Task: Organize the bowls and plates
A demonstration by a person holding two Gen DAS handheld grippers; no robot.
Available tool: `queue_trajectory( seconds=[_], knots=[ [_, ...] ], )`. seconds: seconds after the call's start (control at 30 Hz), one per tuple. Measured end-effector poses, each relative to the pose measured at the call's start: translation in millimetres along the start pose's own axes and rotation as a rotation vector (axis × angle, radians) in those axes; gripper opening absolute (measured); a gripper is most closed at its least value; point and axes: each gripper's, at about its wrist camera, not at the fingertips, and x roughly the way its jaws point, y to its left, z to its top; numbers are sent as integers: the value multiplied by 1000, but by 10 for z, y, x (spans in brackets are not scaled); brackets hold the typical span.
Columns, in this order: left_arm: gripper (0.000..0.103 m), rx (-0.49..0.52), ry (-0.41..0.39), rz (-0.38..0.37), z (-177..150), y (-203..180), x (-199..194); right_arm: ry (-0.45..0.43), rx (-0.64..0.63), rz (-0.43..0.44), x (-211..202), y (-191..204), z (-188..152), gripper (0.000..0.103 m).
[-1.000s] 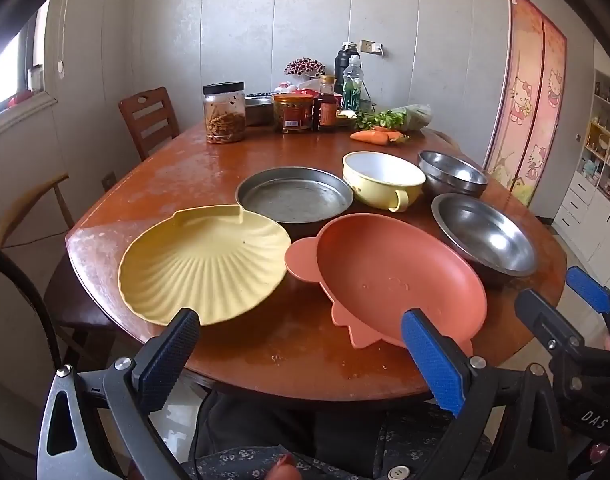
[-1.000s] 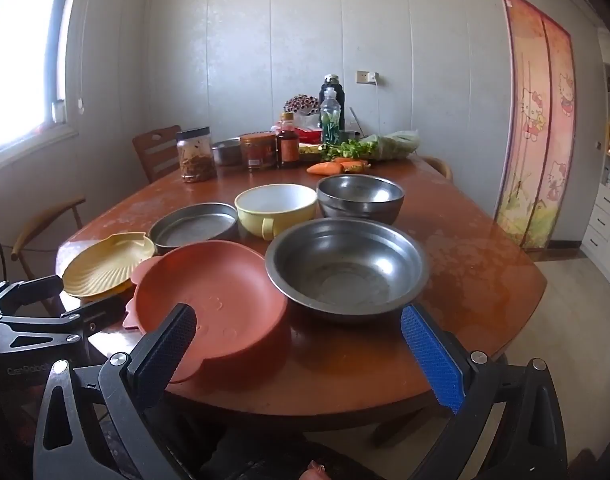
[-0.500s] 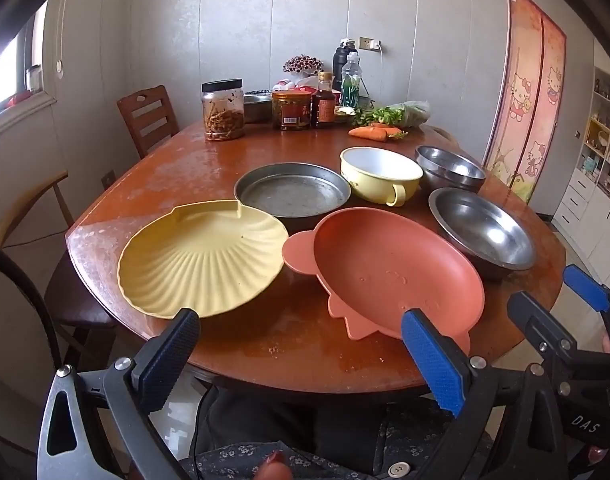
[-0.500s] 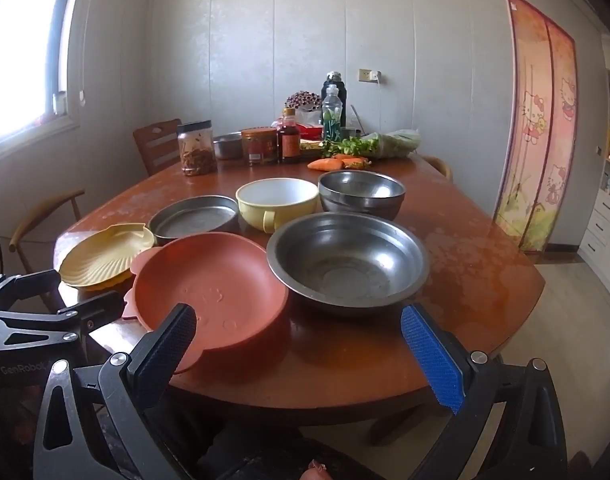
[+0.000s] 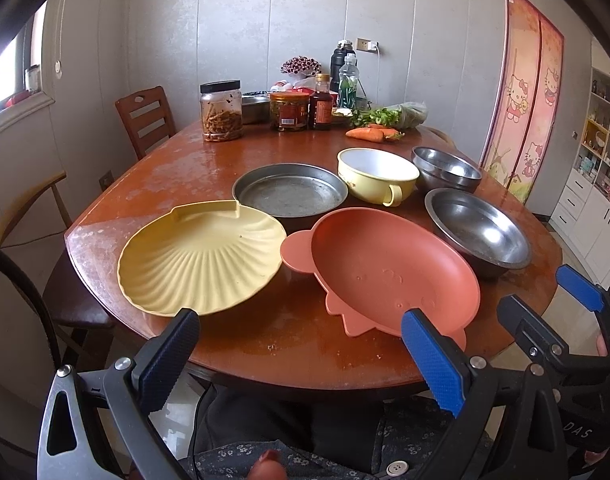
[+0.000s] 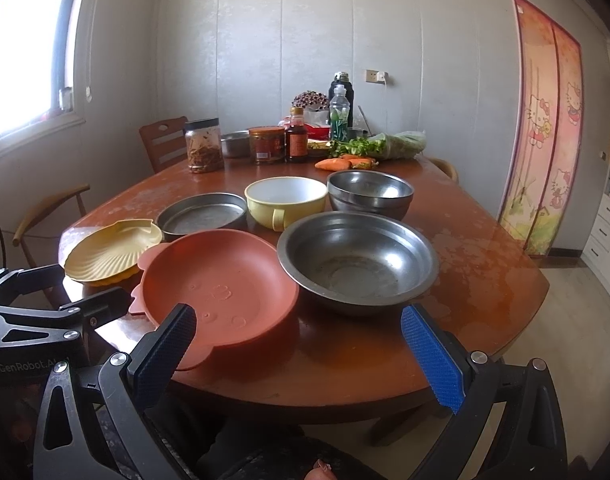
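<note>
Grippers, left gripper (image 5: 301, 354) and right gripper (image 6: 299, 346), gape wide and empty, just short of the orange plate (image 5: 389, 272) at the table (image 5: 297, 344) edge.

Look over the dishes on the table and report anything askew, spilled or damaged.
Nothing is spilled or visibly broken. The one oddity: the orange plate juts past the table edge nearest the person, so it could tip if bumped. The other plates and bowls sit upright and empty. Both tools are open and clear of them.
</note>
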Motion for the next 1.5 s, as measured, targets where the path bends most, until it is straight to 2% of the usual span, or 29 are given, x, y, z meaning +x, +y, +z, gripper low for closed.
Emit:
queue_trajectory(
  seconds=[1.3, 1.5],
  knots=[
    [101, -1, 10, 2, -26, 26, -29, -2, 1, 28, 8, 22, -15, 103],
    [101, -19, -3, -9, -4, 121, -60, -29, 7, 65, -27, 44, 17, 103]
  ],
)
